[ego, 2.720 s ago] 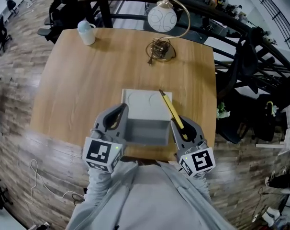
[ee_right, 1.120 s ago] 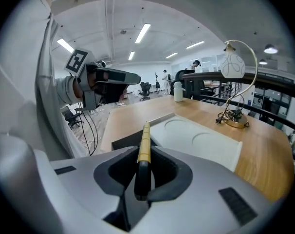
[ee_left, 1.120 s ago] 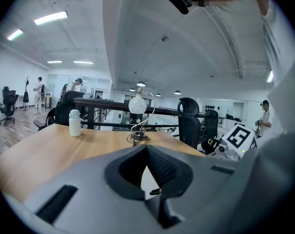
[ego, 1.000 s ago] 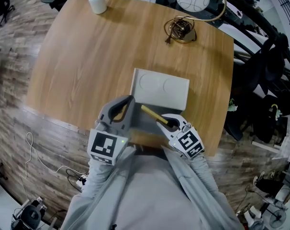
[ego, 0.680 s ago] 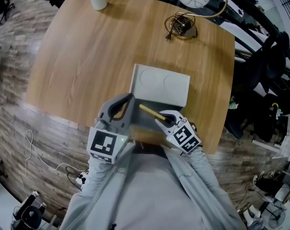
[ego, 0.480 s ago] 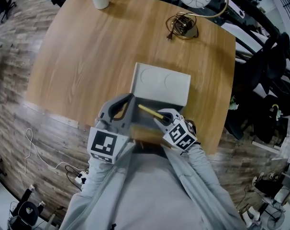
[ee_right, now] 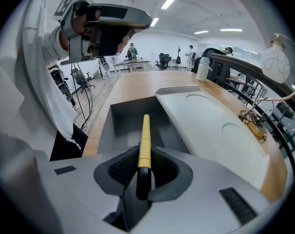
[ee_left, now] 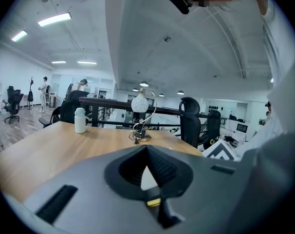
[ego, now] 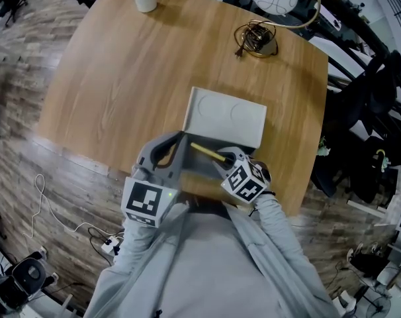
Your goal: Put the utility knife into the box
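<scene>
One utility knife (ee_right: 145, 130) clamped in right hand-held gripper (ee_right: 144, 156).

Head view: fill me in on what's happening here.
A person works a claw in each hand. The right claw is shut on the yellow utility knife, poised over the open grey box at the table's near edge; the knife is not yet released. The left claw is shut, empty, beside the box.

right hand-held gripper (ee_right: 143, 161) | clamped on utility knife (ee_right: 145, 134) | knife over open box (ee_right: 124, 115)
</scene>
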